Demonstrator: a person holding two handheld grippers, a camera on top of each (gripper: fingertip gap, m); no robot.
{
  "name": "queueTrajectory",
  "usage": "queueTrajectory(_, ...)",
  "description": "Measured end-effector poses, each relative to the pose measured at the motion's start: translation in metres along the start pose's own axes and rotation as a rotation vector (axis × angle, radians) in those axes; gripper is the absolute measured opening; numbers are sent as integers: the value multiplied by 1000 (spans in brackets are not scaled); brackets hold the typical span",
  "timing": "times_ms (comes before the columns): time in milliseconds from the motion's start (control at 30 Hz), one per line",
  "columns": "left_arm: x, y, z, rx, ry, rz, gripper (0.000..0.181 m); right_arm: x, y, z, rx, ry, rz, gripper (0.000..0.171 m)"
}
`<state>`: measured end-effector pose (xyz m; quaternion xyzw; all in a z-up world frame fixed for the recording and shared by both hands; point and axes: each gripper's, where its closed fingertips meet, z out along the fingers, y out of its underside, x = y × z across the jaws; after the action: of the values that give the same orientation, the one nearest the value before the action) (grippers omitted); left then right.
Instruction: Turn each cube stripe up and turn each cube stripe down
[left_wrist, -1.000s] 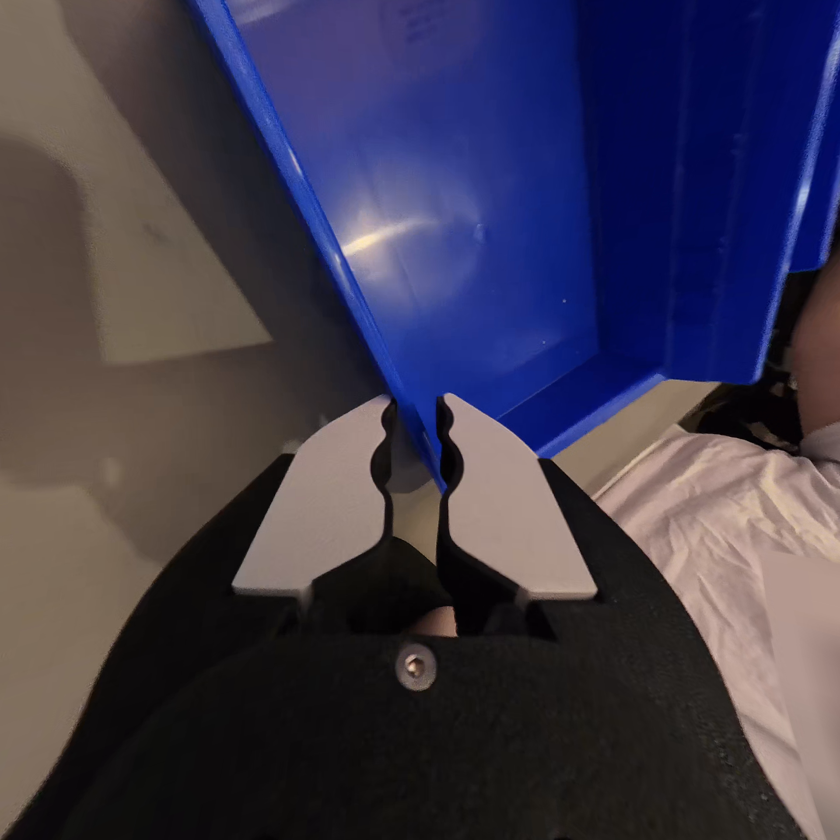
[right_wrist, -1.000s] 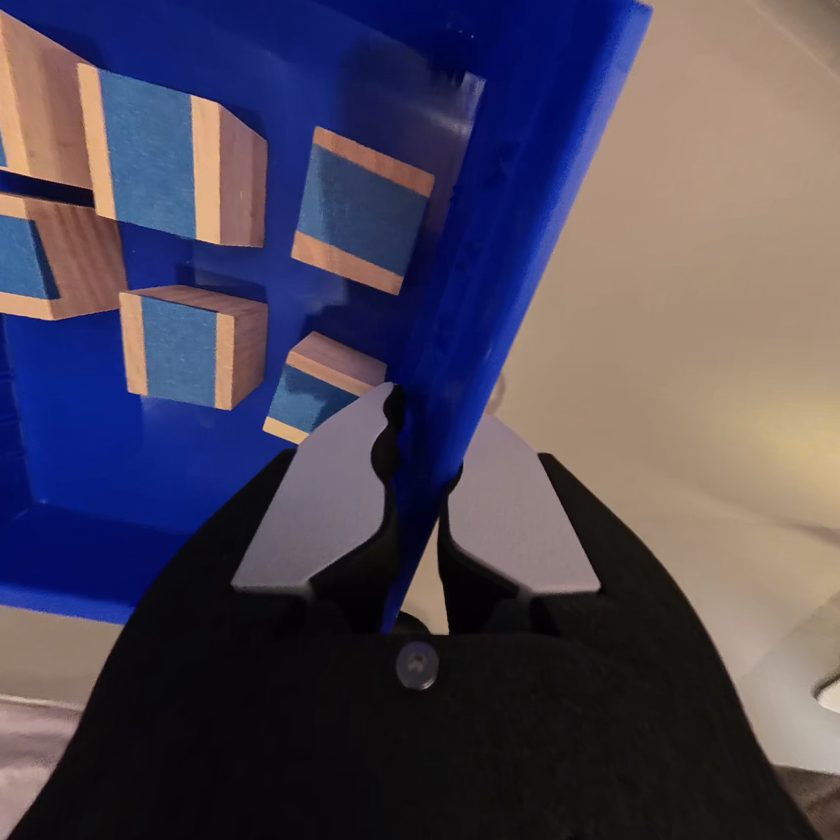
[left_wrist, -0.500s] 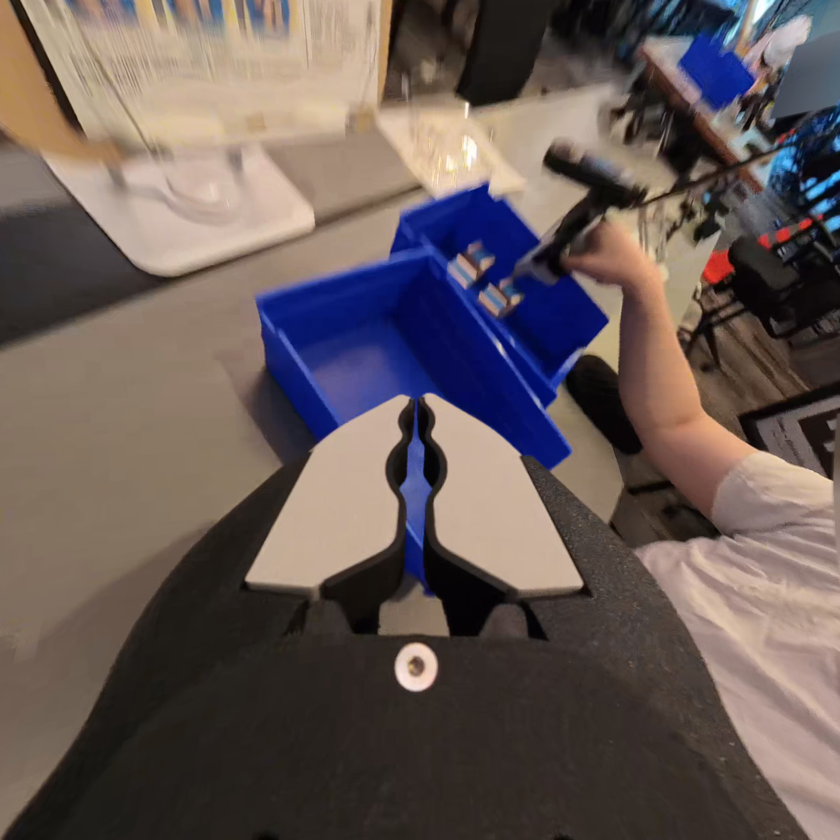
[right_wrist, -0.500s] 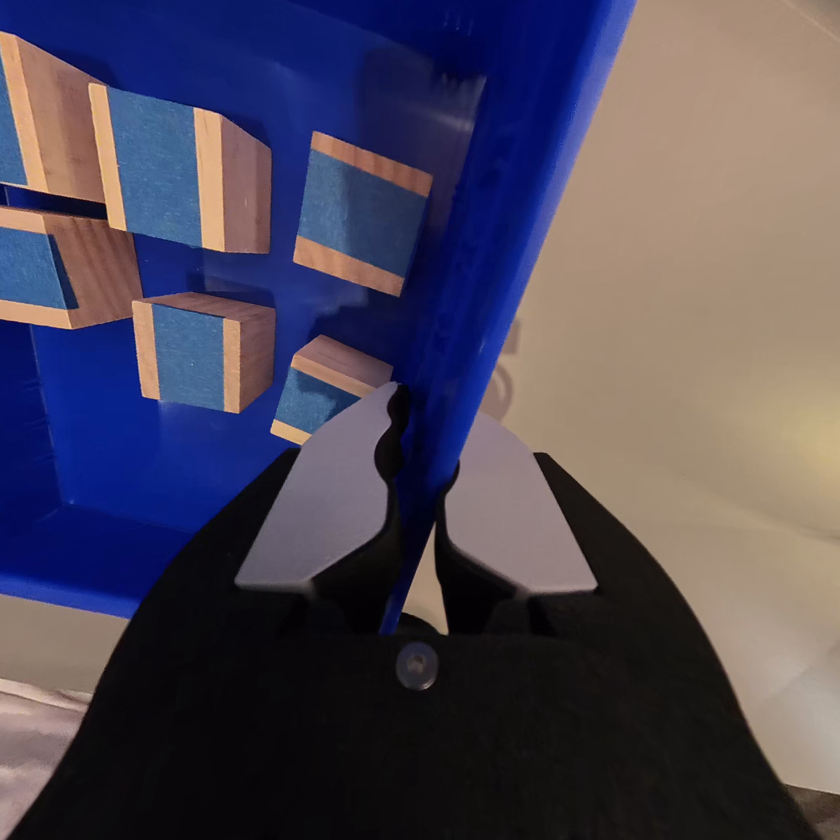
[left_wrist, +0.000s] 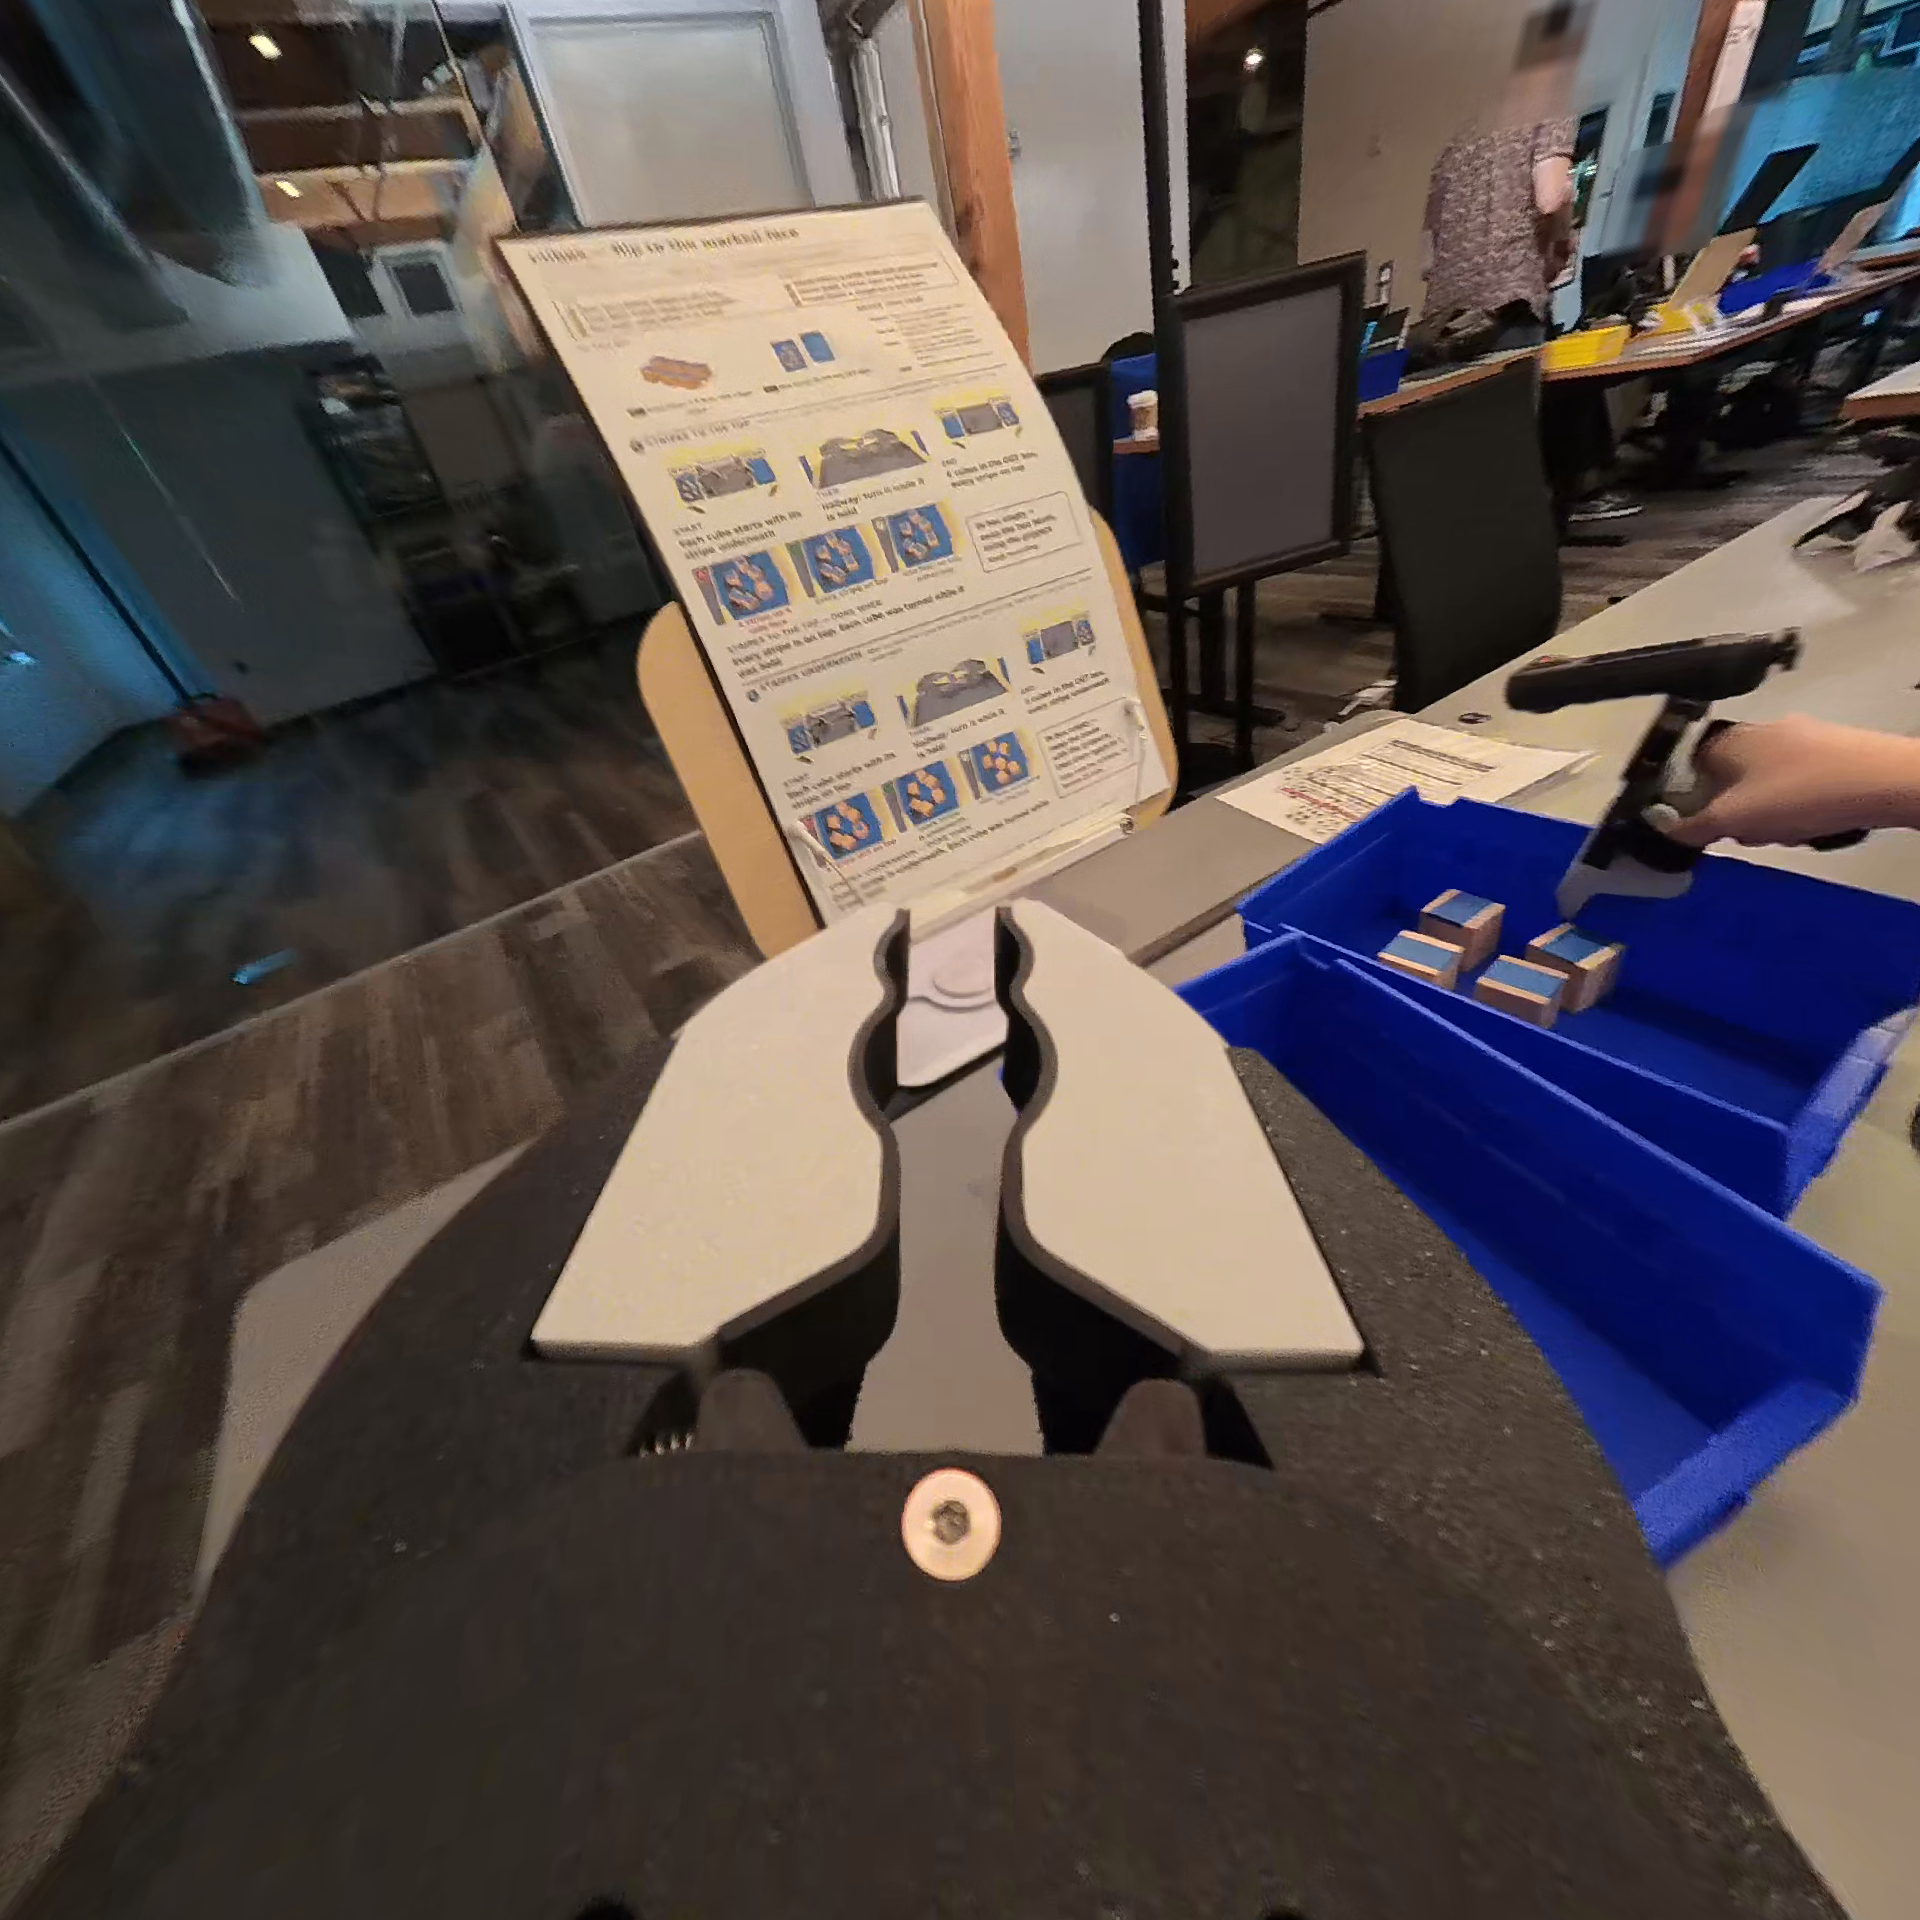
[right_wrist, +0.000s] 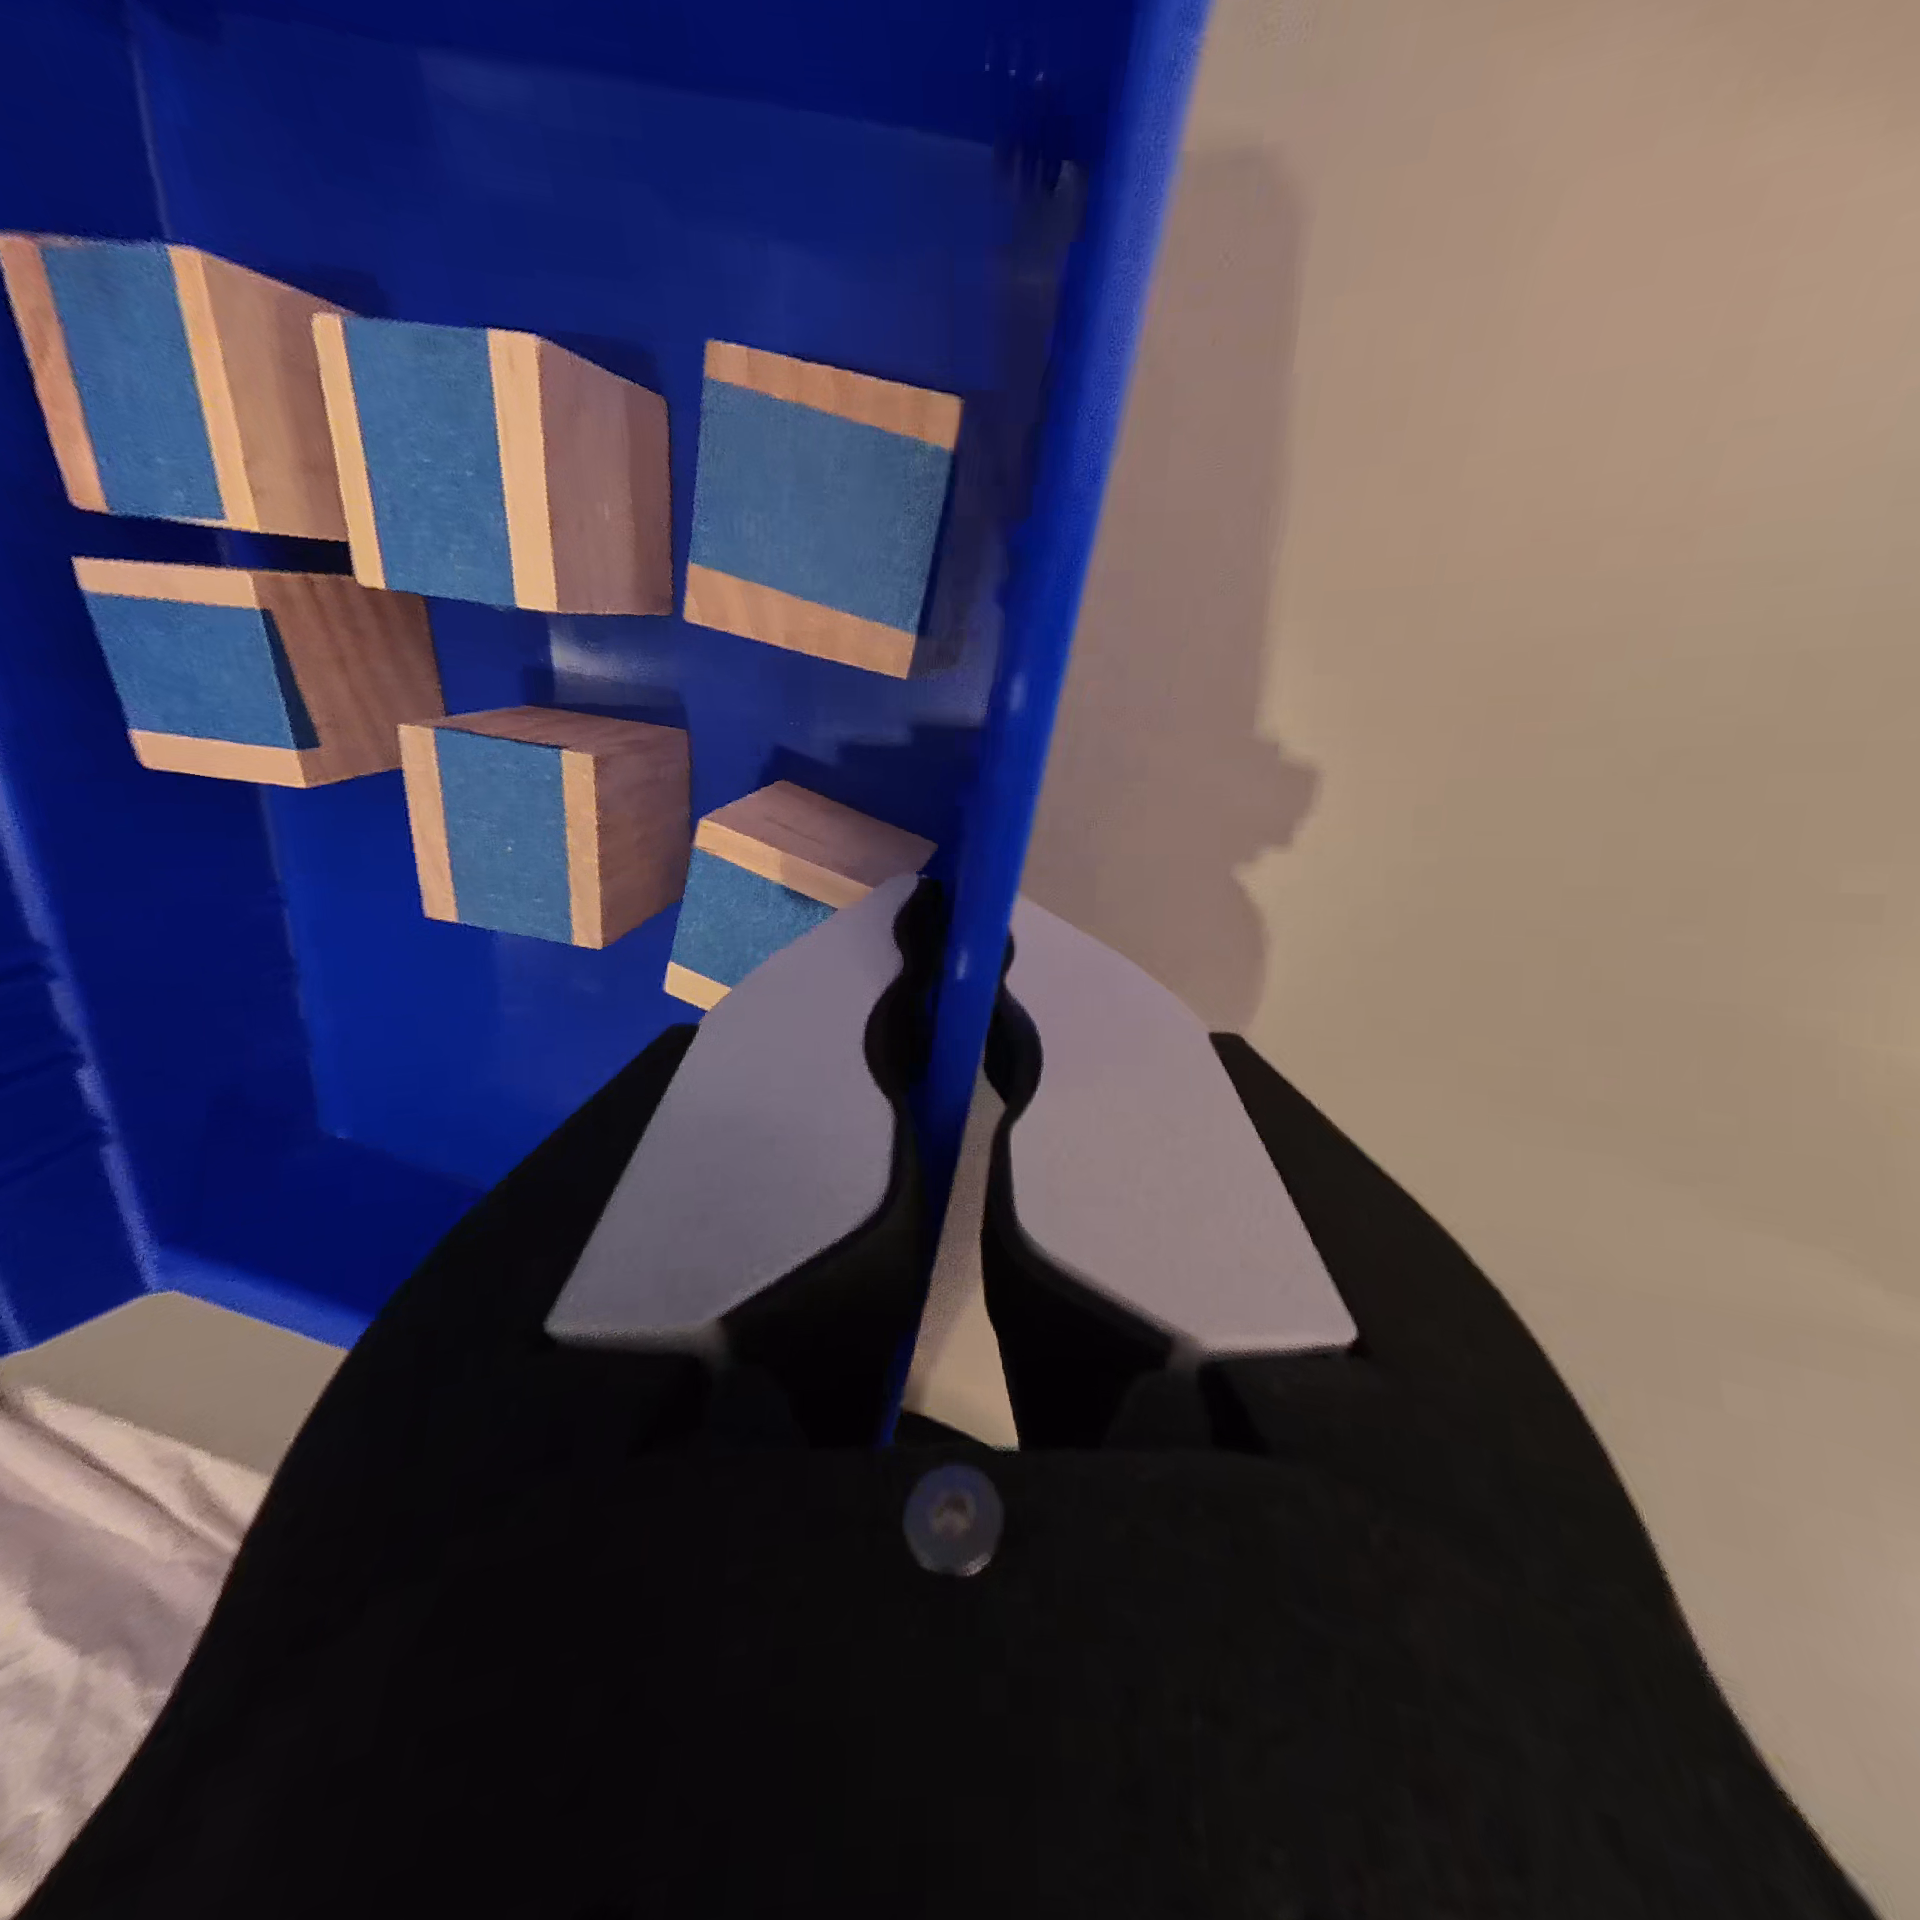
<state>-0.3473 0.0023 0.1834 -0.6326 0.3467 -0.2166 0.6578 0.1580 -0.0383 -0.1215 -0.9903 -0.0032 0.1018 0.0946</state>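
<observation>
Cubes (right_wrist: 499, 468) sit partly hidden behind right fingers (right_wrist: 790, 1122) clamping bin wall (right_wrist: 1039, 520); left fingers (left_wrist: 758, 1153) parted, empty.

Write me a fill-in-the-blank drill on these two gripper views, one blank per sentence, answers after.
1. The right gripper is shut on the wall of the blue ____ that holds the cubes.
2. In the right wrist view, ____ wooden cubes show inside that bin.
3. Every cube there shows a stripe coloured ____.
4. The left gripper holds ____ between its fingers.

Missing words: bin; six; blue; nothing
</observation>
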Motion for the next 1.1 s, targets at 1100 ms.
queueTrajectory(1100,-63,47,-52,-149,-81,-223,14,-183,-77,-133,-76,-73,-129,5)
